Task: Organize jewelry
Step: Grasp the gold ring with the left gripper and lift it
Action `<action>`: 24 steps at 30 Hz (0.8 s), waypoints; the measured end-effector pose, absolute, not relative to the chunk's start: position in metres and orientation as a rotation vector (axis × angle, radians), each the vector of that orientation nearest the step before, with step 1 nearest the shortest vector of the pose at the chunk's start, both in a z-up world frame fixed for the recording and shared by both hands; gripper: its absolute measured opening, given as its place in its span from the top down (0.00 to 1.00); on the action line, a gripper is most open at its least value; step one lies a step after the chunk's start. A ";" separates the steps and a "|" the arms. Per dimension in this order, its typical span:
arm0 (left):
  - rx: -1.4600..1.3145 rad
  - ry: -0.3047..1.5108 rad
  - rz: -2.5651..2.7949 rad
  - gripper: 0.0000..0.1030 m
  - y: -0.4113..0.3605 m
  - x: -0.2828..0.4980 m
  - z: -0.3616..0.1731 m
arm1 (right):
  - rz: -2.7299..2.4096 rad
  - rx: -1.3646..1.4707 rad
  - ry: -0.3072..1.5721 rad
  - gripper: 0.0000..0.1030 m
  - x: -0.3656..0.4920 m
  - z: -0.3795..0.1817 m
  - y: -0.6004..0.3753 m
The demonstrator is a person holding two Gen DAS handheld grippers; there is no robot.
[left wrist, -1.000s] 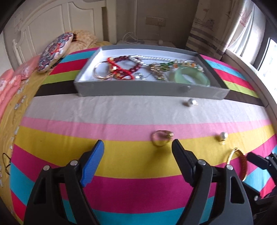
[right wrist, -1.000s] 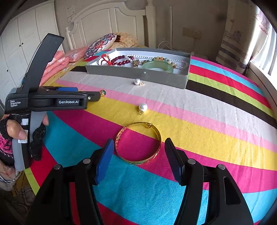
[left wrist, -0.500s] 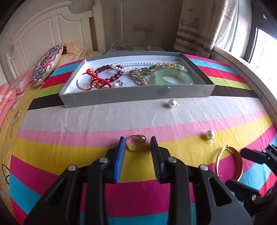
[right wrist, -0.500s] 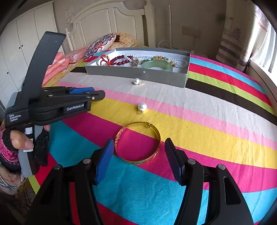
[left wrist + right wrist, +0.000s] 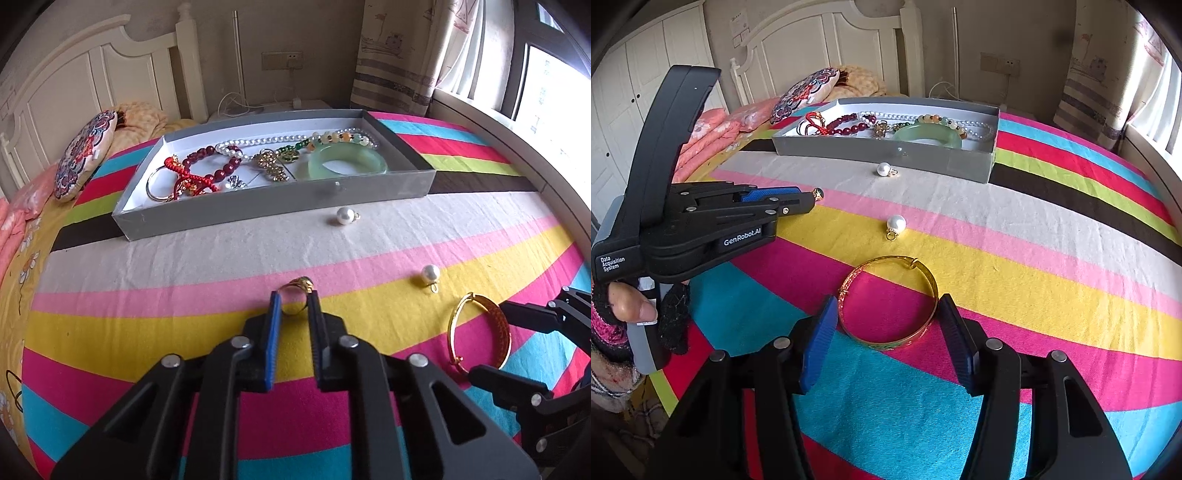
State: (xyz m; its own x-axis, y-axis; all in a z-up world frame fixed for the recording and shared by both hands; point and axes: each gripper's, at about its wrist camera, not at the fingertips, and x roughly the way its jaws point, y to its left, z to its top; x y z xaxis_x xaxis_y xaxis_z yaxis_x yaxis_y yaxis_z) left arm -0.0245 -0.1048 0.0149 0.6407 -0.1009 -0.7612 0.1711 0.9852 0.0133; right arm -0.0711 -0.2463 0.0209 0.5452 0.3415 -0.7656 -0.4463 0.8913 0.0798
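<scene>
Slippage is the main risk: the left gripper (image 5: 294,301) has clamped its jaws on the small gold ring (image 5: 297,295) lying on the striped bedspread (image 5: 184,280), pinching only its thin band, so a lift toward the grey tray (image 5: 280,201) could flick it loose. The right gripper (image 5: 886,321) is closing around the gold bangle (image 5: 888,301), pads seemingly not yet pressing. The ring's underside is hidden between the pads.
</scene>
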 end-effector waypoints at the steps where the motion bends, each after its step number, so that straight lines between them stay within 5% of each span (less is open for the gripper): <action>1: 0.089 0.862 -0.163 1.00 -0.105 -0.026 0.015 | 0.470 -0.131 0.871 0.53 -0.072 0.022 -0.246; 2: 0.088 0.861 -0.168 1.00 -0.105 -0.027 0.016 | 0.468 -0.130 0.862 0.88 -0.073 0.023 -0.247; 5: 0.083 0.853 -0.173 1.00 -0.104 -0.029 0.017 | 0.460 -0.096 0.862 0.89 -0.072 0.023 -0.253; 8: 0.047 0.860 -0.183 0.96 -0.098 -0.031 0.019 | 0.456 -0.074 0.868 0.85 -0.070 0.023 -0.257; 9: 0.033 0.860 -0.184 0.91 -0.095 -0.032 0.020 | 0.454 -0.064 0.872 0.64 -0.069 0.023 -0.259; 10: 0.019 0.861 -0.185 0.69 -0.090 -0.034 0.022 | 0.461 -0.055 0.871 0.48 -0.070 0.023 -0.260; 11: 0.012 0.851 -0.183 0.48 -0.086 -0.037 0.023 | 0.471 -0.051 0.868 0.17 -0.071 0.024 -0.261; 12: 0.017 0.835 -0.172 0.44 -0.083 -0.041 0.026 | 0.499 -0.054 0.847 0.11 -0.076 0.028 -0.262; 17: 0.075 0.845 -0.178 0.43 -0.084 -0.036 0.025 | 0.585 -0.200 0.833 0.13 -0.090 0.031 -0.246; 22: 0.080 0.890 -0.215 0.45 -0.094 -0.017 0.013 | 0.571 -0.317 0.883 0.33 -0.087 0.015 -0.226; 24: 0.086 0.889 -0.224 0.53 -0.096 -0.015 0.013 | 0.561 -0.308 0.878 0.44 -0.085 0.014 -0.225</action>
